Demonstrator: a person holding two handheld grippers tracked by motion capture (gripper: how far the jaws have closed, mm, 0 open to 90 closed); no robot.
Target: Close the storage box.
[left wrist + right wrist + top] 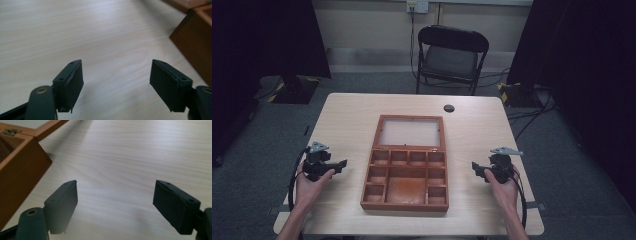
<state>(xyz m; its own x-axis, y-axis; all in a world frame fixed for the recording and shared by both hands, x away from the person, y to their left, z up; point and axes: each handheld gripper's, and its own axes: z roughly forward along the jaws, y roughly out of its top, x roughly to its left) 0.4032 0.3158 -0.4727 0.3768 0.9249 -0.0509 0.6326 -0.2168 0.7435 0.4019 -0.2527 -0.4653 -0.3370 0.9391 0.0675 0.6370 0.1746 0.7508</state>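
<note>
While both empty grippers, left gripper (343,163) and right gripper (475,166), flank the open compartmented brown wooden box (406,171) with jaws apart, a careless reach could shove it askew.

Open wooden box (406,177) sits mid-table (347,115), lid (410,133) laid flat behind it, blocking the centre from near edge to past halfway. Bare tabletop runs wide on left & right of box, w/ left gripper (343,163) and right gripper (474,166) standing in those lanes. Far strip is free except small dark round grommet (449,108).
</note>
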